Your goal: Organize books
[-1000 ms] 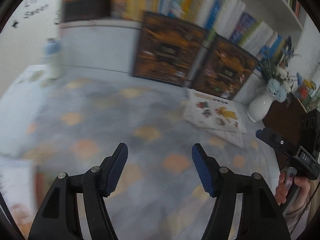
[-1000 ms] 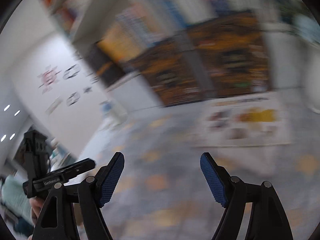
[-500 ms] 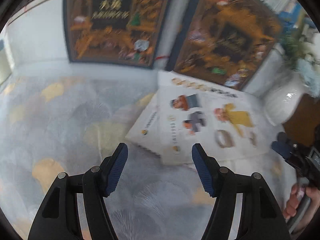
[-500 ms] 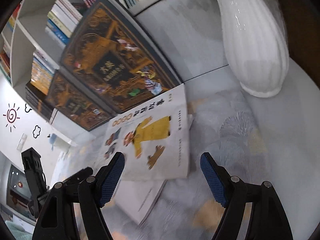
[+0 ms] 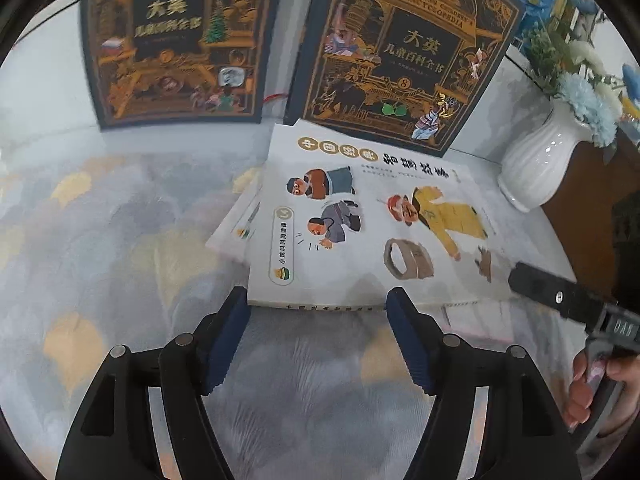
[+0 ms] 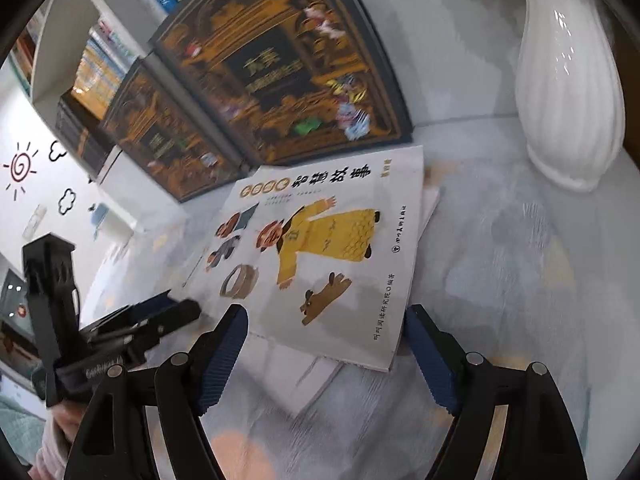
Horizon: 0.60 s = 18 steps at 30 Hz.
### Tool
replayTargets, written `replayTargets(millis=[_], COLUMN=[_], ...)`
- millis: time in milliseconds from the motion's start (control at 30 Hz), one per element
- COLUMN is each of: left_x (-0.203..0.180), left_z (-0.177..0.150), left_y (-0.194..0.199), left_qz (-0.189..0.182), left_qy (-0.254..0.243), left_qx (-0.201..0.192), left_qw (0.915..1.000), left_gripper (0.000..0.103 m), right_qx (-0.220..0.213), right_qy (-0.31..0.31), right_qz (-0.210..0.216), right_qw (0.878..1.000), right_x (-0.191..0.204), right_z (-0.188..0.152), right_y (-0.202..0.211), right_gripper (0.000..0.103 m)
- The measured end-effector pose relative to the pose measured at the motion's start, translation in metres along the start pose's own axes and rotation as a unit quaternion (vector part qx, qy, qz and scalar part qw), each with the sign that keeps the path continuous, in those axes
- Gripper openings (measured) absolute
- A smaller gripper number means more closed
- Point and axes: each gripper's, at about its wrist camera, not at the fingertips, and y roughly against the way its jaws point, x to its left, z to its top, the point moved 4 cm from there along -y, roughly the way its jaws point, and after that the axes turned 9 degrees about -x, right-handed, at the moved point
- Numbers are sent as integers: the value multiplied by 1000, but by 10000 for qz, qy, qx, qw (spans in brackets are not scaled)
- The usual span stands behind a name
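Observation:
A white picture book [image 5: 360,240] with cartoon figures lies flat on the patterned tablecloth, on top of other thin white books [image 5: 236,228]. My left gripper [image 5: 316,308] hovers at its near edge with its jaws opening and the pads clear of the cover. My right gripper [image 6: 326,320] is at the near right corner of the same book [image 6: 320,248], its jaws also opening with nothing pressed between them. A thin book [image 6: 316,376] sticks out underneath. Two dark encyclopedia volumes [image 5: 172,40] [image 5: 404,52] stand leaning just behind.
A white ribbed vase [image 5: 532,168] [image 6: 568,92] with pale flowers stands right of the books. Behind the leaning volumes [image 6: 280,64] is a white bookshelf [image 6: 100,60] packed with books. A hand [image 5: 588,392] holds the other gripper's handle at the right.
Both grippers came down and forward from a wide view of the table to the near edge of the white picture book. Their jaws stand slightly wider.

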Motion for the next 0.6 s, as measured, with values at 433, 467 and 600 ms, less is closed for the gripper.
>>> replayTargets(millis=[433, 467, 600], left_x=[33, 34, 48], left_z=[-90, -98, -113], left_y=[133, 143, 184], left_qz=[-313, -303, 35], left_qy=[183, 123, -11], left_qx=[0, -67, -494], left_qw=[9993, 9994, 9988], left_gripper=[68, 68, 68], right_qx=[447, 530, 1095], right_qy=[155, 183, 248], right_qz=[353, 403, 1050], right_qw=[9983, 9976, 9881], right_x=[93, 104, 149], right_z=[-117, -135, -200], right_y=[79, 87, 112], right_gripper=[80, 80, 79])
